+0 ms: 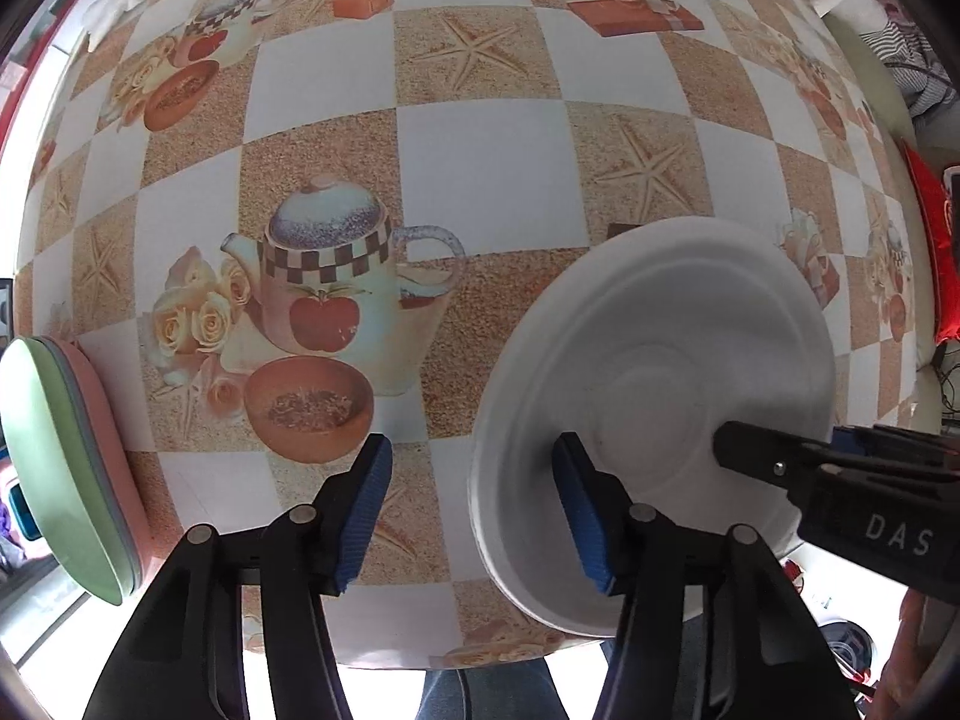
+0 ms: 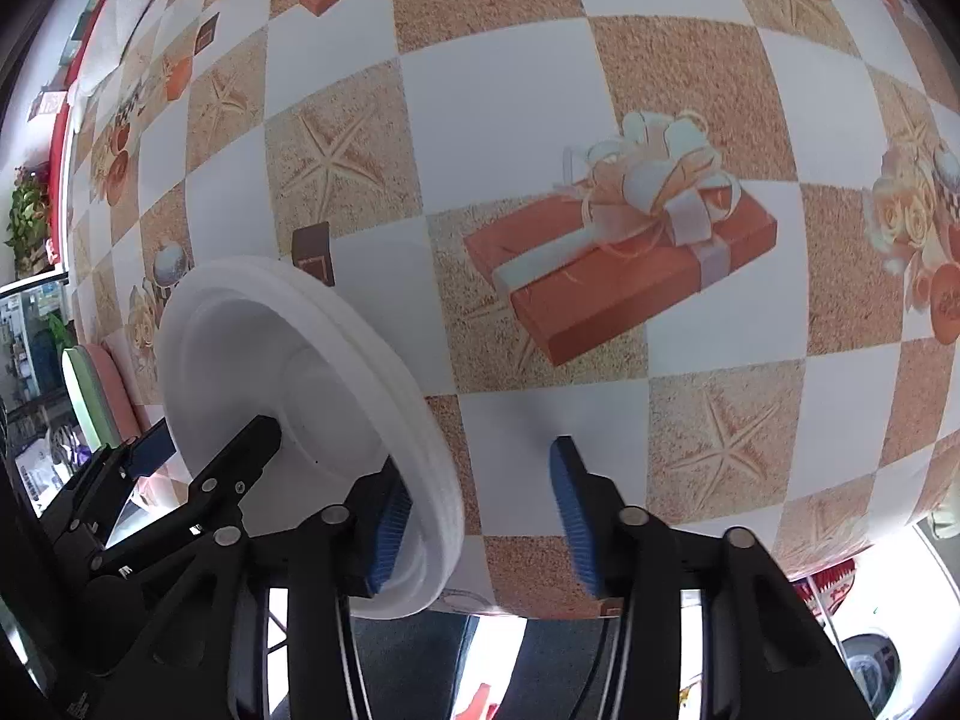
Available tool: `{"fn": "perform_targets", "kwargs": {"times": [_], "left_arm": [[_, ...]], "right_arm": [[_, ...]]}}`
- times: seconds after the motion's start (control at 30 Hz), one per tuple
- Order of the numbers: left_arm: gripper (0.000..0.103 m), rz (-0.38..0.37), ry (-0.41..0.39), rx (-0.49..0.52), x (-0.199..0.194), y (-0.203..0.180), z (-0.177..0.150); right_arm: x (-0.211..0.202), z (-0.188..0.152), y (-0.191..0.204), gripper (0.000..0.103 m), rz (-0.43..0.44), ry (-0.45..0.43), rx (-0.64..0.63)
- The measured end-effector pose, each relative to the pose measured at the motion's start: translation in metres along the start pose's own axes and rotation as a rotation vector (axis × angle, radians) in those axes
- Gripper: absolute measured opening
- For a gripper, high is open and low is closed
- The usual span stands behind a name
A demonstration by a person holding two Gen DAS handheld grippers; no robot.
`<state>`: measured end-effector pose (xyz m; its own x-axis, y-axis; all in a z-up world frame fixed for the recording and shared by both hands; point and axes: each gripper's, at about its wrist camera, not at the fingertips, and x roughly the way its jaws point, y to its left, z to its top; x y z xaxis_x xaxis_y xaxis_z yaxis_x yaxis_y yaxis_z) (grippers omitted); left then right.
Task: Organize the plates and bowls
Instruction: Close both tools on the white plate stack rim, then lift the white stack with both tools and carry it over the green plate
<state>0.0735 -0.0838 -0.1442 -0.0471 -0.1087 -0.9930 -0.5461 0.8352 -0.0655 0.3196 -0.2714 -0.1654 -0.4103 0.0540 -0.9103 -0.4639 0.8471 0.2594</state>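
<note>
A stack of white foam plates (image 1: 660,372) lies on the patterned tablecloth near the front edge; it also shows in the right wrist view (image 2: 288,372). My left gripper (image 1: 474,510) is open, its right finger over the stack's left part, its left finger over bare cloth. My right gripper (image 2: 480,510) is open, its left finger over the stack's right rim, its right finger over the cloth. Each gripper reaches into the other's view above the plates. A stack of green and pink plates (image 1: 66,468) sits at the table's left edge and shows in the right wrist view (image 2: 96,390).
The tablecloth (image 1: 480,168) bears printed teapots, bowls, starfish and gift boxes; these are pictures only. The table's front edge (image 1: 420,663) runs just under the grippers. Striped fabric (image 1: 900,42) and a red item (image 1: 936,240) lie off the right side.
</note>
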Motion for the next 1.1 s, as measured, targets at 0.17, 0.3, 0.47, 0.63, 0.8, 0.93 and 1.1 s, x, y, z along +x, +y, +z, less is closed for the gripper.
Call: {"fn": "perform_targets", "kwargs": {"times": [0.17,0.3,0.47,0.63,0.8,0.93,1.1], "left_arm": [[0.037,-0.038,0.004,0.032,0.005,-0.01,-0.002],[0.038,-0.031,-0.001,0.017,0.005,-0.007,-0.004],[0.038,-0.017,-0.007,-0.015,0.002,0.004,-0.012],[0.038,-0.018,-0.007,-0.053,0.002,0.011,-0.016],[0.038,-0.02,-0.01,-0.088,0.0,0.026,-0.022],[0.038,-0.02,-0.013,-0.109,0.0,0.037,-0.024],[0.038,-0.026,-0.015,-0.131,-0.003,0.044,-0.023]], "right_arm": [[0.014,-0.012,0.013,0.023,0.038,0.019,-0.025],[0.016,-0.018,0.035,0.024,-0.017,0.009,-0.078],[0.027,-0.028,0.065,0.024,-0.034,0.012,-0.118],[0.038,-0.038,0.099,0.024,-0.048,0.017,-0.153],[0.049,-0.045,0.13,0.024,-0.058,0.026,-0.19],[0.06,-0.043,0.157,0.024,-0.064,0.032,-0.214],[0.074,-0.039,0.178,0.024,-0.071,0.038,-0.239]]}}
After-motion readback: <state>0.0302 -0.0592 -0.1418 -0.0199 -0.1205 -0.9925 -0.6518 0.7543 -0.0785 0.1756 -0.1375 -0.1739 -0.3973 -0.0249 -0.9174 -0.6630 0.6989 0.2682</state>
